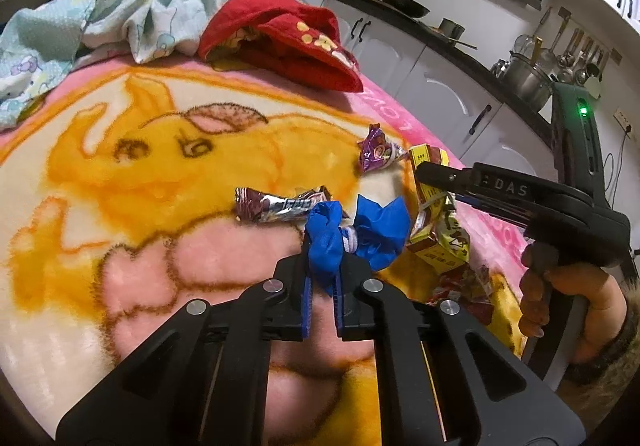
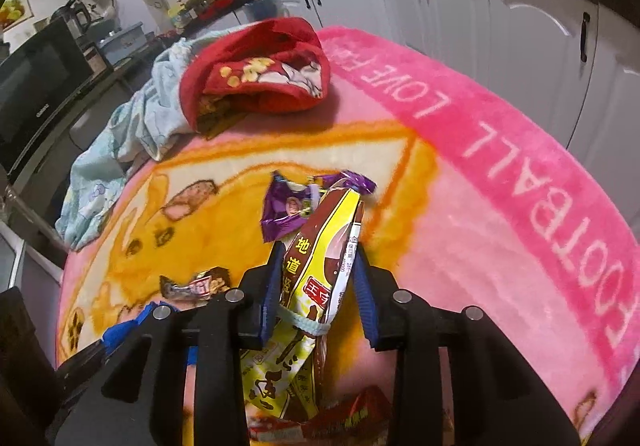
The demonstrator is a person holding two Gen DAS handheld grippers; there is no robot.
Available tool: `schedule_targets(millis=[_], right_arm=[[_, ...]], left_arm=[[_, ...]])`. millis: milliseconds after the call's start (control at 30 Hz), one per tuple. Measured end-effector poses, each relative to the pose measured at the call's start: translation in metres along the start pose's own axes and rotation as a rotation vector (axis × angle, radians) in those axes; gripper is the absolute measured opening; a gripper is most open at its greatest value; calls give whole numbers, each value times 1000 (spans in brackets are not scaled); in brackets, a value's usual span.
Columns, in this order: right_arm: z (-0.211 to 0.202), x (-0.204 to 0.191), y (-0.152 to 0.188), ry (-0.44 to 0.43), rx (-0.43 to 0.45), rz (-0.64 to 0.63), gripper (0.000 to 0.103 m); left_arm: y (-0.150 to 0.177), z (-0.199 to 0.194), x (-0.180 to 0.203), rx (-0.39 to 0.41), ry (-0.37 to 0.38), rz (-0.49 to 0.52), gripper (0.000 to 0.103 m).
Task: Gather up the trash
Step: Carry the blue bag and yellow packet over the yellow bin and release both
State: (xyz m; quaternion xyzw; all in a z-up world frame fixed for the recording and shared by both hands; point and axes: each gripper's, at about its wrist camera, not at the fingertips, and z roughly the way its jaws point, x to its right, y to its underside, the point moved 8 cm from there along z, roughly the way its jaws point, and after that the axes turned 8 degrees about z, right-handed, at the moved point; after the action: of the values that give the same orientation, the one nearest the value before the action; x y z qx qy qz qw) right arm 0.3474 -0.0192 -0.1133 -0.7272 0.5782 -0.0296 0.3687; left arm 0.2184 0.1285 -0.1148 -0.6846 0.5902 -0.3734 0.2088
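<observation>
In the left wrist view my left gripper (image 1: 322, 262) is shut on a crumpled blue plastic bag (image 1: 380, 230), pinching a fold of it just above the blanket. My right gripper (image 2: 318, 258) is shut on a yellow and brown snack packet (image 2: 320, 246), which hangs tilted between the blue pads. From the left wrist view the right gripper (image 1: 422, 173) sits to the right of the bag with the packet (image 1: 440, 238) below it. A purple wrapper (image 1: 376, 151) (image 2: 288, 209), a silver-brown wrapper (image 1: 276, 205) (image 2: 200, 286) and a red wrapper (image 1: 464, 286) lie loose on the blanket.
The pink and orange blanket (image 2: 500, 165) covers the surface. A red cloth (image 1: 288, 37) and a pale blue cloth (image 1: 120, 17) are heaped at its far side. White kitchen cabinets (image 2: 500, 25) run along the right. A person's hand (image 1: 560, 298) holds the right gripper's handle.
</observation>
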Motion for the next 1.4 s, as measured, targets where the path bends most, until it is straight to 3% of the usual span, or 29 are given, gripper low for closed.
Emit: schedule_targets(millis=[500, 1400], right_arm=[[-68, 14, -1, -21, 90, -24, 32], [-186, 105, 12, 44, 240, 31, 32]], left_arm=[[-23, -22, 43, 64, 5, 87, 3], [-32, -21, 165, 82, 82, 279, 3]])
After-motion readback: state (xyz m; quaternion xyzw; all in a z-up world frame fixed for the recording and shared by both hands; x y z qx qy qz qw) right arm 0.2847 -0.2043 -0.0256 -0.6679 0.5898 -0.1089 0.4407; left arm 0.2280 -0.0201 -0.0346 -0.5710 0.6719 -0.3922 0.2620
